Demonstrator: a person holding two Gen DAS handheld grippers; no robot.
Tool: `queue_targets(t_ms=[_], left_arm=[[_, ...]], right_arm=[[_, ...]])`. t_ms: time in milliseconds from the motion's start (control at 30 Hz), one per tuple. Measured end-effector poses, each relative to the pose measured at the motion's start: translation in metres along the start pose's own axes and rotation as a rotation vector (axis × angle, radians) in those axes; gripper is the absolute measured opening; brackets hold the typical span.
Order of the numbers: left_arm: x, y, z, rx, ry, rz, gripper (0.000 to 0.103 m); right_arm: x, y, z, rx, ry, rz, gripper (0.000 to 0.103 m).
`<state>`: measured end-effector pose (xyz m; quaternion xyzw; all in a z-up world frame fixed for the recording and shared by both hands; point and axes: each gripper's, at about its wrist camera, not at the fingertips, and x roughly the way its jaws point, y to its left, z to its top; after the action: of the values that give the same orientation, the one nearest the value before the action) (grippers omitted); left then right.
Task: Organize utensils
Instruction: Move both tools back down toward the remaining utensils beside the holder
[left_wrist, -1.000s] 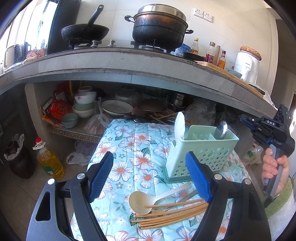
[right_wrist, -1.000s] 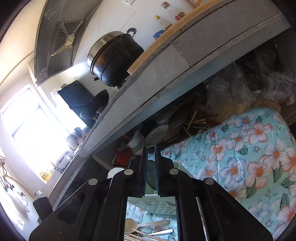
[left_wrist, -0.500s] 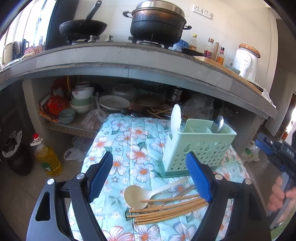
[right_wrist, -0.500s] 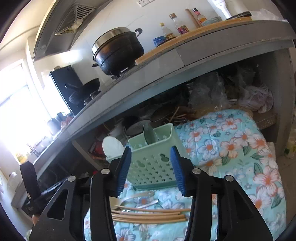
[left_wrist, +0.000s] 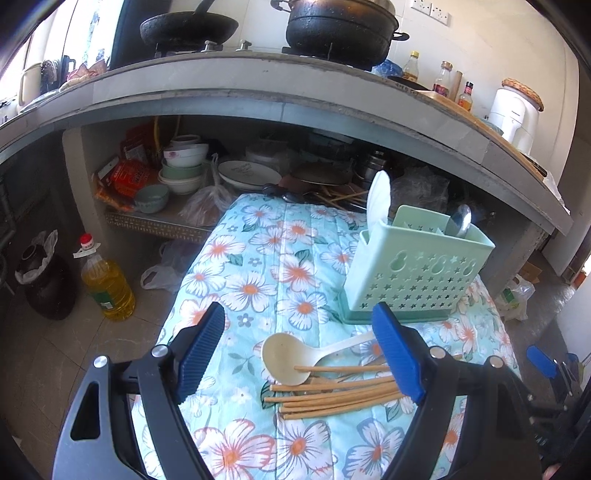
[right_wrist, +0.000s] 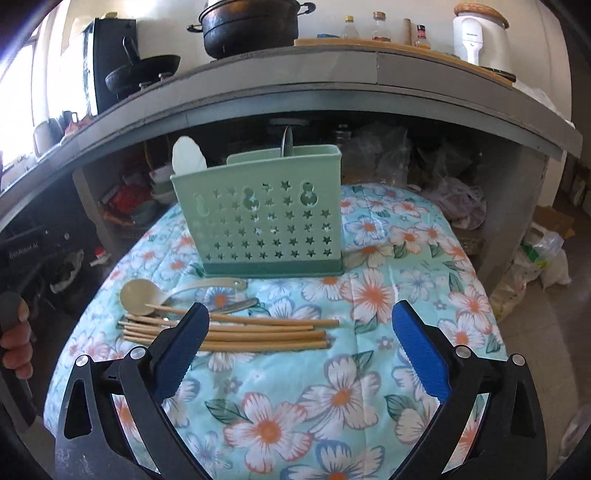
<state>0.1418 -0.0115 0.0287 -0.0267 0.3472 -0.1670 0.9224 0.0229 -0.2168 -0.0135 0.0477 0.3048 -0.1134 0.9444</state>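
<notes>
On the floral quilted cloth (right_wrist: 343, 398) covering the table, a perforated mint-green plastic caddy (right_wrist: 258, 225) is standing upright toward the far edge, holding a white scoop (right_wrist: 189, 155) and what appears to be a metal spoon (left_wrist: 460, 221). Just in front of it, a cream ladle (right_wrist: 139, 292) is lying beside a bundle of round wooden chopsticks (right_wrist: 258, 332). The right gripper (right_wrist: 301, 350) is opening, nothing between its ribbed blue pads. The left gripper (left_wrist: 301, 356) is hovering with its fingers apart over the chopsticks, gripping nothing.

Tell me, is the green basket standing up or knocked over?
Standing up. The green basket sits flat on its dark base, open top upward, with a white spoon poking out.
</notes>
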Motion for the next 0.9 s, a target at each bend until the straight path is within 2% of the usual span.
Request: queue_targets(t_ms=[133,433,900], left_arm=[[-0.001,0.003,-0.005,0.0,0.004,0.022,0.079],[0.002,0.011,-0.012,-0.025,0.023,0.041,0.08],[0.004,0.019,-0.013,-0.04,0.029,0.064,0.08]], right_arm=[[0.003,0.013,-0.01,-0.06,0.042,-0.06,0.095],[0.003,0.02,-0.016,-0.106,0.064,-0.059,0.095],[0.001,0.031,-0.016,-0.092,0.062,-0.036,0.095]])
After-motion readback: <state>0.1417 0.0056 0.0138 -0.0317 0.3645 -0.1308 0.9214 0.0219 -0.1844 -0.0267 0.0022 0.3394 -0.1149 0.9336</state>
